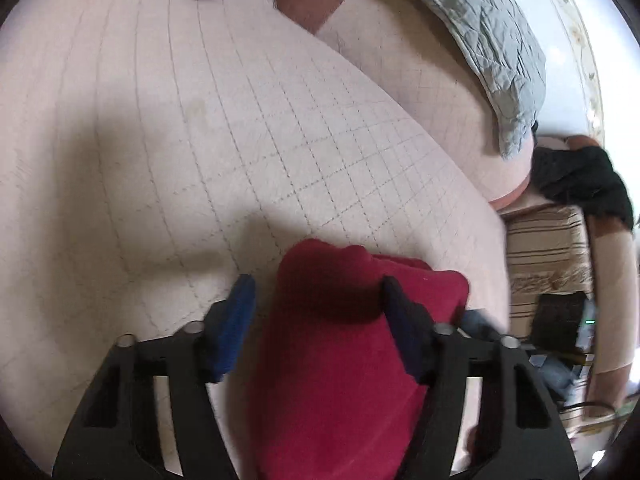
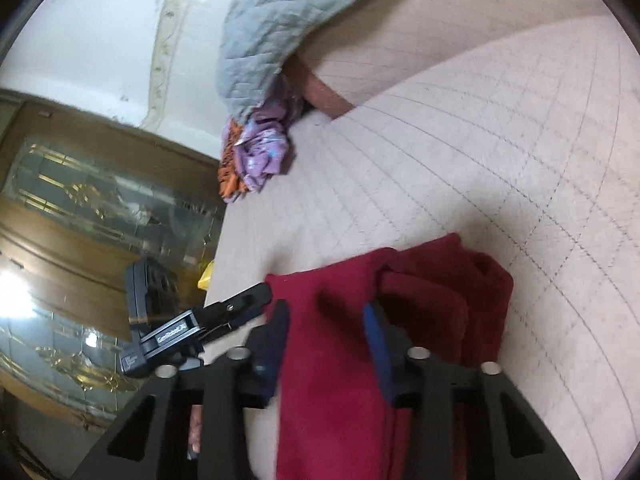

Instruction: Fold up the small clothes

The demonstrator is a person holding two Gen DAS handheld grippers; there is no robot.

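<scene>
A dark red fleece garment (image 1: 340,380) lies bunched on the beige quilted bed cover (image 1: 200,120). My left gripper (image 1: 318,286) stands open over its near end: the left pad is clear of the cloth on the bare cover, and the right pad sits above the red fabric. In the right wrist view the red garment (image 2: 440,280) shows thick folds, and one layer runs up between the fingers of my right gripper (image 2: 326,308), which is shut on it. The left gripper (image 2: 264,300) shows at the garment's left edge, near the side of the bed.
A purple garment (image 2: 260,152) with an orange garment (image 2: 230,176) lies heaped at the far end of the bed cover (image 2: 480,140). A grey quilt (image 2: 272,20) drapes over the pillow end. A glass-fronted wooden wardrobe (image 2: 100,200) stands beside the bed. A striped box (image 1: 548,248) stands past the other side.
</scene>
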